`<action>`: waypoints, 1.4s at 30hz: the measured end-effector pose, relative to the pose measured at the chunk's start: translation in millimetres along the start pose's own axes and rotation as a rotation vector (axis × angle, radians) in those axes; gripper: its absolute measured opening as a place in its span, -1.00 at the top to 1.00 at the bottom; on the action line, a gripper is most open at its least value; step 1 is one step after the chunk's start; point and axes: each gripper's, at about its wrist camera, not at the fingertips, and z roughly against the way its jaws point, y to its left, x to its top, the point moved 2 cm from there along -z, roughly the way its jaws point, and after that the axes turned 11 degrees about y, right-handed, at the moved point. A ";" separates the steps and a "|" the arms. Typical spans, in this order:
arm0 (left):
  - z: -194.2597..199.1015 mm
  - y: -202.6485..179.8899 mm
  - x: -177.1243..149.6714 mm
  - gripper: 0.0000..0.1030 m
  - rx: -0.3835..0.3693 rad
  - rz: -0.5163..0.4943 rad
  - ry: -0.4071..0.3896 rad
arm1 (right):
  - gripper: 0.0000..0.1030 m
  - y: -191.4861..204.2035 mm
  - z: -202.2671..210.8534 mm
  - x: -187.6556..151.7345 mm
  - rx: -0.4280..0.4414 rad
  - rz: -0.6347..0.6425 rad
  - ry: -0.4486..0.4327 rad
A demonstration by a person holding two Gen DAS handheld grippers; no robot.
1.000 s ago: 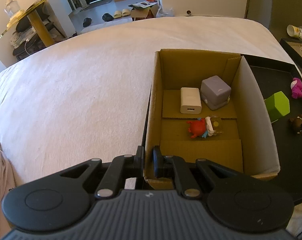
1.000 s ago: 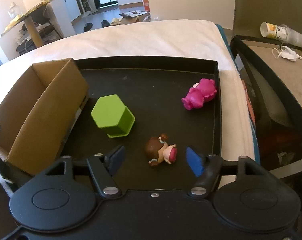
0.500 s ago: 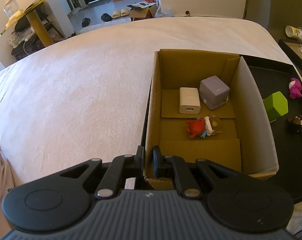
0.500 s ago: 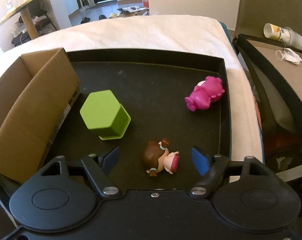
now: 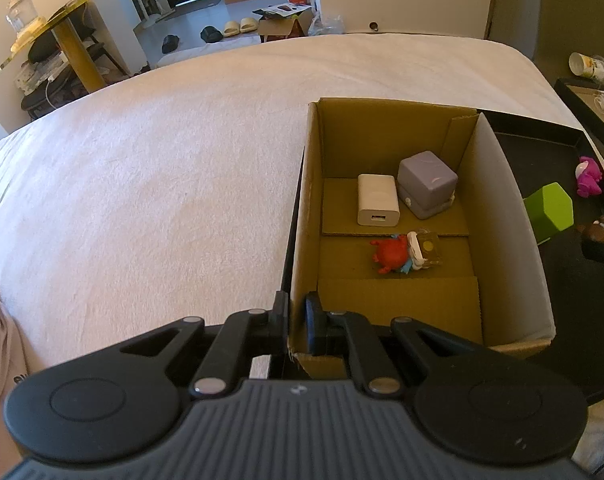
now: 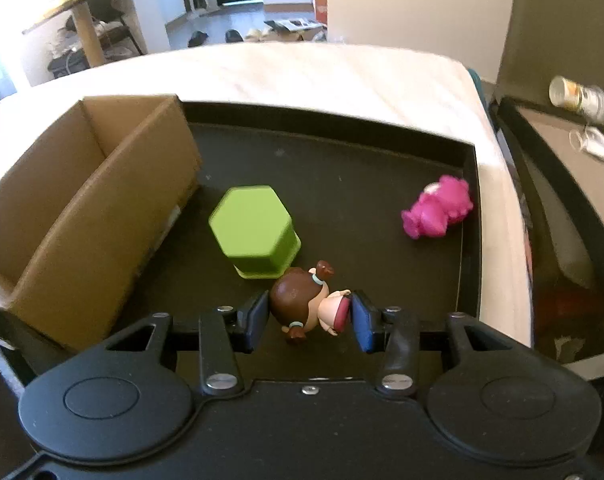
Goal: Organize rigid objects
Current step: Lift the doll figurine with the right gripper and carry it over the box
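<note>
We keep the left gripper (image 5: 296,322) clamped on the near left wall of the cardboard box (image 5: 505,216), one finger inside and one outside, which in our judgement steadies the box while things go in. Ahead of that gripper, on the box floor, lie a white charger (image 5: 377,199), a grey cube (image 5: 426,184) touching it, and a red crab figure (image 5: 393,253) nearer to us.

Our right gripper (image 6: 310,318) has just been closing, and the doll figure (image 6: 307,303) now sits between its blue pads, which appear to touch it on both sides; we judge this the pickup before a move to the box at that gripper's left. The doll lies on its side on the black tray (image 6: 467,216), with a brown glossy head, hair buns with teal bands, and a dark pink cap. Just beyond it stands a green hexagonal block (image 6: 254,230); a pink figure (image 6: 437,212) lies farther off to the right, near the tray's rim.
</note>
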 end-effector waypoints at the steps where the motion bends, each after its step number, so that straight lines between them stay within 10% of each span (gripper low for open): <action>1: 0.1 -0.2 0.1 0.86 0.000 0.000 0.001 | 0.15 1.9 4.0 0.5 0.002 0.002 -0.006; 42: 2.4 11.3 -1.1 0.87 -0.075 0.029 -0.011 | 0.15 100.7 53.1 71.5 0.102 0.216 -0.128</action>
